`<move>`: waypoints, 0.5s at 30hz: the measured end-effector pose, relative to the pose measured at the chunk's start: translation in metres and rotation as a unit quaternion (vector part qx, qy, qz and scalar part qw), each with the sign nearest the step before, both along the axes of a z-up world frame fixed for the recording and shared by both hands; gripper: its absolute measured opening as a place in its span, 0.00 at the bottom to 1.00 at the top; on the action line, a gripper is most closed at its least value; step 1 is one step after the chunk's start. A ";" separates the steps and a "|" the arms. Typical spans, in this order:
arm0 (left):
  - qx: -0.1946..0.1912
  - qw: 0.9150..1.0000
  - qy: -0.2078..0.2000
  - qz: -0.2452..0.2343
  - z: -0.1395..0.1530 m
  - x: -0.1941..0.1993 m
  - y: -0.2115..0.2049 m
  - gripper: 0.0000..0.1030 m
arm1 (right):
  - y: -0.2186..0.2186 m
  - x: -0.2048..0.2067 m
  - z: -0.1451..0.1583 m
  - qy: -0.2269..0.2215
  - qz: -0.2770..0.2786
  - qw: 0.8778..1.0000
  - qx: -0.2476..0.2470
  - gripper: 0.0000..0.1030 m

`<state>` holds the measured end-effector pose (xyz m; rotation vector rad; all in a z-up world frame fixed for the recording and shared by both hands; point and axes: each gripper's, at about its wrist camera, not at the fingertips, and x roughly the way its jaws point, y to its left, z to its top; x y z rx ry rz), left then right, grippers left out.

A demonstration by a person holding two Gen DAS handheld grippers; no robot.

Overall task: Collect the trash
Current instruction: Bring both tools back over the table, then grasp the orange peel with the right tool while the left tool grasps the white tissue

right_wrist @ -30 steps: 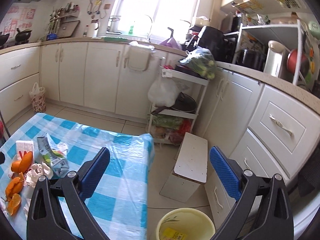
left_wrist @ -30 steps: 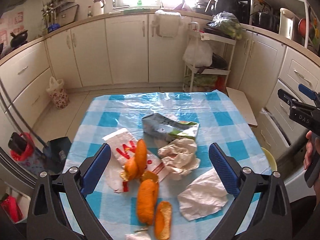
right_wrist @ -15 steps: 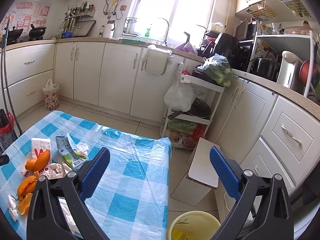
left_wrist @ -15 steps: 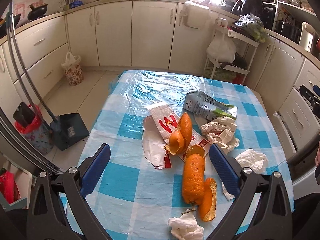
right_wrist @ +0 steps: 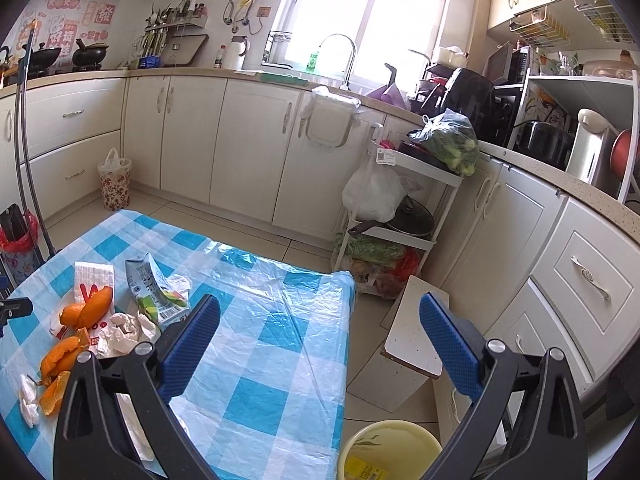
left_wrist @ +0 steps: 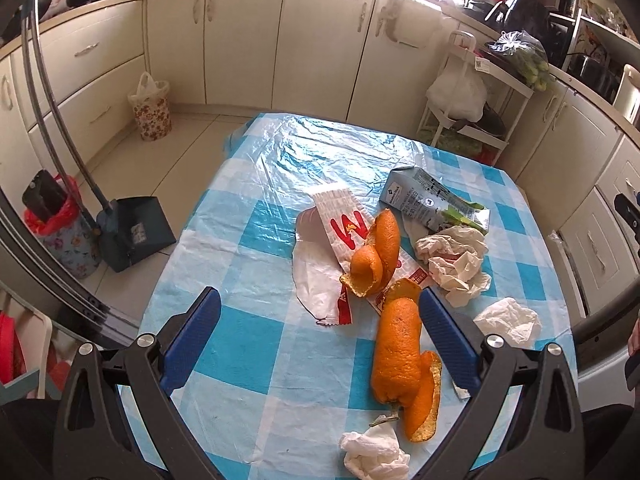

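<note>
Trash lies on the blue checked tablecloth (left_wrist: 256, 360): long orange peels (left_wrist: 400, 352), a curled peel (left_wrist: 374, 258) on a red-and-white paper wrapper (left_wrist: 340, 216), a flattened grey carton (left_wrist: 432, 200), crumpled napkins (left_wrist: 456, 260) and small tissue wads (left_wrist: 376, 452). My left gripper (left_wrist: 316, 332) hovers open above the near peels, holding nothing. My right gripper (right_wrist: 316, 340) is open and empty over the table's right edge. The same peels (right_wrist: 64, 356), carton (right_wrist: 154, 292) and wrapper (right_wrist: 90, 280) appear at the left of the right wrist view.
A pale yellow bin (right_wrist: 388, 450) stands on the floor below the table's right edge. A dustpan (left_wrist: 134, 228) and a red-lined bin (left_wrist: 60, 224) stand left of the table. A white rack (right_wrist: 400, 216) and a floral basket (left_wrist: 152, 106) line the cabinets.
The left gripper has swung left and closer to the table, so the trash has slid rightward in its view. The right gripper's view has tilted up slightly and turned toward the table. Both stayed open.
</note>
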<state>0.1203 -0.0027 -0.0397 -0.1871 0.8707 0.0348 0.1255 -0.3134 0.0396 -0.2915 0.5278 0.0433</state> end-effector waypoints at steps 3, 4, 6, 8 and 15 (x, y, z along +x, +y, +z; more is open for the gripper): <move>0.006 1.000 0.003 -0.001 -0.002 0.000 -0.001 0.93 | 0.003 -0.001 -0.001 0.003 0.004 1.000 -0.007 0.93; 0.008 1.000 0.003 -0.003 -0.002 -0.001 -0.002 0.93 | 0.003 -0.001 -0.002 0.005 0.005 1.000 -0.009 0.93; 0.011 1.000 0.004 -0.005 -0.002 -0.001 -0.004 0.93 | 0.005 -0.001 -0.002 0.008 0.009 1.000 -0.011 0.93; 0.012 1.000 0.006 -0.008 -0.003 -0.002 -0.005 0.93 | 0.007 -0.001 -0.003 0.014 0.015 1.000 -0.009 0.93; 0.014 1.000 0.006 -0.010 -0.002 -0.003 -0.005 0.93 | 0.016 -0.005 -0.012 0.049 0.045 0.998 0.003 0.93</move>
